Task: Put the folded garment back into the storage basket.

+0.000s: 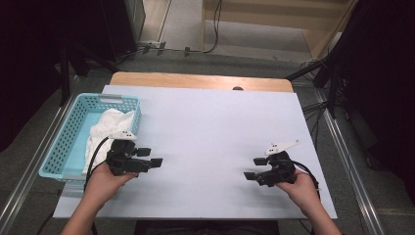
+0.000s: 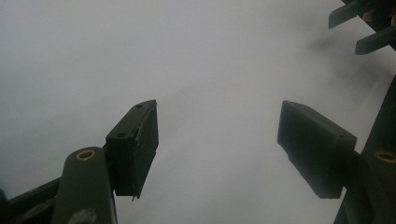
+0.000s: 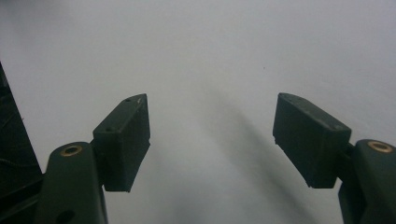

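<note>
Left hand-held gripper (image 1: 152, 157) — beside basket (image 1: 63, 142)

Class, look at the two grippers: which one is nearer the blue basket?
The left gripper, right beside the blue basket holding white cloth; the right gripper sits across the table.

White table sheet (image 1: 205, 127); wooden table edge (image 1: 195, 81); black tripods (image 1: 333, 73).

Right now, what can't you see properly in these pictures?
- High view: the cloth in the basket; its lower part is hidden behind the left claw, so its size and shape stay unclear.
- High view: the person's arms are cut off by the bottom edge.
- Left gripper view: the right claw is cut off at the top corner.
</note>
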The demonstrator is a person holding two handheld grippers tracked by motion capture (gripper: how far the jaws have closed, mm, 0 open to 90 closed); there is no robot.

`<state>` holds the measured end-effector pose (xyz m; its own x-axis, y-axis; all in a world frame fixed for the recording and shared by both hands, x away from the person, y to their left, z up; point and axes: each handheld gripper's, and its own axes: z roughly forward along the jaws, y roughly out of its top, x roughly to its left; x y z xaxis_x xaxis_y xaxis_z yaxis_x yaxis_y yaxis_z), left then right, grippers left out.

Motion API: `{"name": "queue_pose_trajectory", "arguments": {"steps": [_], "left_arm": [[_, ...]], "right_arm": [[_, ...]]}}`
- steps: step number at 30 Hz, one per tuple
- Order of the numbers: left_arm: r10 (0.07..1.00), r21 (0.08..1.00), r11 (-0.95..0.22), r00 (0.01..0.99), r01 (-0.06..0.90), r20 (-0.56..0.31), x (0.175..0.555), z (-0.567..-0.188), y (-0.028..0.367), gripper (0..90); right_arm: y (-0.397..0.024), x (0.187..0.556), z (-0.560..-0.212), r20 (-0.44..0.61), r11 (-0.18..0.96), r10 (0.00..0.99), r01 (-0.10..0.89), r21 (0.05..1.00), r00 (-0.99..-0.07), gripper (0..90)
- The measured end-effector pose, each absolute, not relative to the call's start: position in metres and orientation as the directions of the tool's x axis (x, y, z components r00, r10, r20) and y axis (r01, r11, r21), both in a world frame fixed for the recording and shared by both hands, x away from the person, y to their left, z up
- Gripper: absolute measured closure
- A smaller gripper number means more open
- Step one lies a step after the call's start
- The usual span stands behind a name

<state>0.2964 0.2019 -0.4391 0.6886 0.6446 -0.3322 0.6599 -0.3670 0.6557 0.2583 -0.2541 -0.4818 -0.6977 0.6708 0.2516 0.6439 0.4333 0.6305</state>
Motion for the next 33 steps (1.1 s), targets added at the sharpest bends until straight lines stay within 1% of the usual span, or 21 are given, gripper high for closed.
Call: {"name": "queue_pose_trajectory", "arguments": {"steps": [25,33], "left_arm": [[0.637,0.652,-0.367,0.69,0.663,-0.343,0.2971,-0.44,0.2017,29.3],[0.643,0.652,-0.372,0.69,0.66,-0.332,0.2969,-0.4401,0.2007,29.2]], "right_arm": [[-0.2533,0.2586,-0.4826,0.252,0.44,0.668,0.644,0.626,-0.701,25.9],[-0.2532,0.2585,-0.4827,0.253,0.439,0.668,0.645,0.625,-0.7,25.9]]}}
